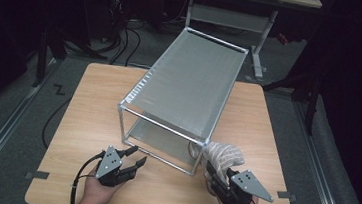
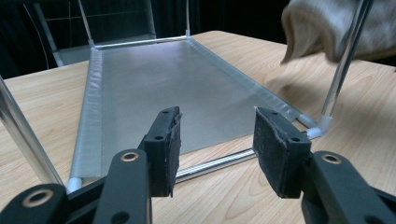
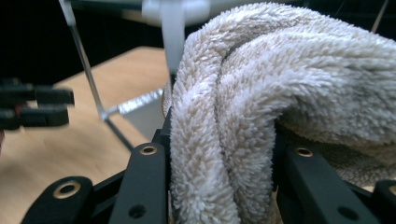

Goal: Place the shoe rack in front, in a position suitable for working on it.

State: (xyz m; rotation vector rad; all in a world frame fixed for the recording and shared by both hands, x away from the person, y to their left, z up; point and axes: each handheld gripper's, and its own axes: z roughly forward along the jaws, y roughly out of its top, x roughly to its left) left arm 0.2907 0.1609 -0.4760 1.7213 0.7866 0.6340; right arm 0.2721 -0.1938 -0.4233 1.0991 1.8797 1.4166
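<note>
Right tool (image 1: 216, 170), seen from the high view, pinches a bunched cream terry-cloth towel (image 1: 223, 155) and holds it just ahead of itself, against the near right corner post of the two-tier metal-framed rack with silvery mesh shelves (image 1: 185, 90). Left tool (image 1: 133, 158) rests low on the pale wooden worktop (image 1: 92, 118), jaws spread and empty, pointing at the rack's near bottom rail. My reading is that the towel is being carried toward the rack, probably to go onto a shelf; the placing is not yet done.

From the left tool view, the left tool (image 2: 215, 140) stands with nothing between its pads, the bottom rail just beyond its tips and the lower mesh shelf (image 2: 177, 88) stretching away ahead. The towel (image 2: 327, 23) hangs high to its right, beside the upright post (image 2: 343, 70).

From the right tool view, the right tool (image 3: 219, 182) has its jaws pressed into thick folds of towel (image 3: 280, 84), with the white corner joint (image 3: 173, 28) of the frame right above and ahead.

Next move likely calls for clearing that post and top rail. Open room lies above the top shelf and on the bare worktop to either side.
</note>
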